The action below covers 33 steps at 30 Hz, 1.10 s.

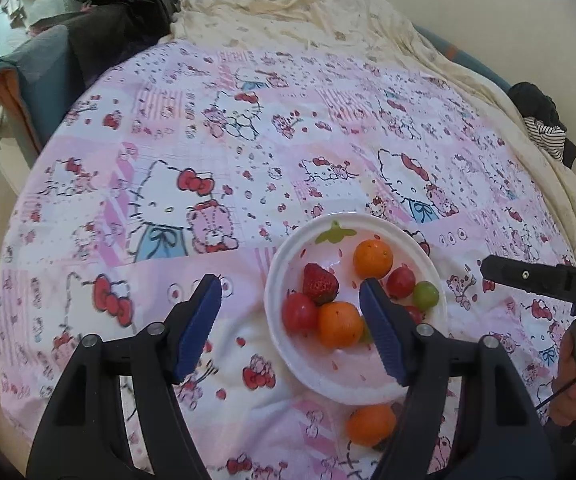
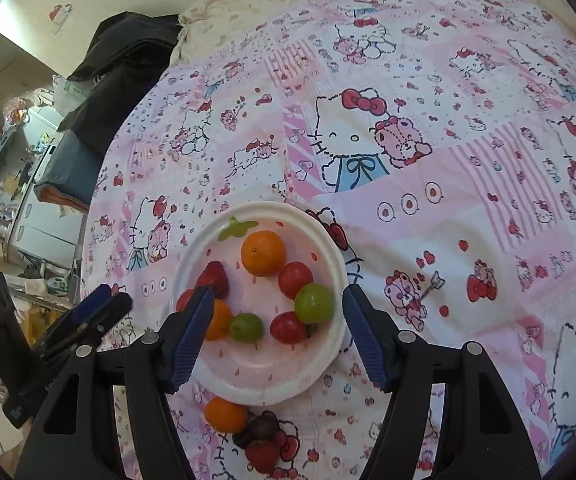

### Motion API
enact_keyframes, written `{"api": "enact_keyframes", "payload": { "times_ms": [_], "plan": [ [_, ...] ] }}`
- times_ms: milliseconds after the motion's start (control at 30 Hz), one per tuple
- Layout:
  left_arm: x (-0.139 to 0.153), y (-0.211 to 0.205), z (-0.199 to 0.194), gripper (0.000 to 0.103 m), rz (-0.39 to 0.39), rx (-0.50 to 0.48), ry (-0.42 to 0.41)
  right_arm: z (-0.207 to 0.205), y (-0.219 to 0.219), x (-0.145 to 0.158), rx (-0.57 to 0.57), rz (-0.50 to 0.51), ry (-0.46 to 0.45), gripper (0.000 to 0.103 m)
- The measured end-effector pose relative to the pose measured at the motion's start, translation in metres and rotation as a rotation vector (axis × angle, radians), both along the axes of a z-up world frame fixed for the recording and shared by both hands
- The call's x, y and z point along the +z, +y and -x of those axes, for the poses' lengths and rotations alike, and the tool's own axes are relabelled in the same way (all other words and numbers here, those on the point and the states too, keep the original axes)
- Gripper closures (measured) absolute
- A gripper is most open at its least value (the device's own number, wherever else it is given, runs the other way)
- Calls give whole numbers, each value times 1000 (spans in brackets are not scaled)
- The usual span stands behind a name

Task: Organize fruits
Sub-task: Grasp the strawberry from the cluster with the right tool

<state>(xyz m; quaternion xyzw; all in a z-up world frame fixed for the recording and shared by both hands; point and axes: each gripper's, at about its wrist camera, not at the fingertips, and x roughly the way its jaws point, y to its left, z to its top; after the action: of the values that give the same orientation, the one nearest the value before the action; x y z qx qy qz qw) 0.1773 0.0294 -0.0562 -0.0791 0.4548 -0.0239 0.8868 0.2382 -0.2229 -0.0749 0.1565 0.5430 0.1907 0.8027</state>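
A white plate [image 2: 328, 248] with a strawberry print sits on a bed covered by a pink cartoon-cat sheet [image 2: 468, 184]. On the plate lie two oranges, one at the back [image 2: 263, 253] and one at the front left [image 1: 340, 324], a strawberry [image 1: 319, 283], three small red fruits that may be tomatoes or plums, and two green grapes [image 2: 314, 303]. In front of the plate, on the sheet, lie another orange [image 2: 226, 414], a dark round fruit [image 2: 262, 426] and a second strawberry [image 2: 262, 454], close together; the orange is just beside the plate's rim.

The left gripper [image 1: 290, 322] hangs over the plate's left edge with its jaws apart and nothing between them. The right gripper [image 2: 278, 330] hangs over the front of the plate, jaws also apart and holding nothing. A hand [image 1: 570, 380] grips the right tool's handle at the edge of the left view.
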Motion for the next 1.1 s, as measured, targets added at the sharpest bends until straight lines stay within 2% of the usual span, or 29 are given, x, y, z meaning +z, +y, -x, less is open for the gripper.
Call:
{"api": "enact_keyframes", "payload": {
  "times_ms": [233,433,667,867,1000,1100],
  "plan": [
    [18,11,37,35,-8,44,-16,32,-5,11,17,16,-16,34],
    [28,16,71,35,-15,69,-23,64,-5,10,30,2,6,34],
    [24,20,98,35,20,114,31,93,8,-15,66,22,96,34],
    [20,17,113,35,36,125,46,107,40,-49,189,122,181,35],
    [22,14,115,35,23,117,38,114,66,-61,303,197,156,40],
    [24,15,114,35,32,117,30,119,76,-66,341,253,130,42]
  ]
}}
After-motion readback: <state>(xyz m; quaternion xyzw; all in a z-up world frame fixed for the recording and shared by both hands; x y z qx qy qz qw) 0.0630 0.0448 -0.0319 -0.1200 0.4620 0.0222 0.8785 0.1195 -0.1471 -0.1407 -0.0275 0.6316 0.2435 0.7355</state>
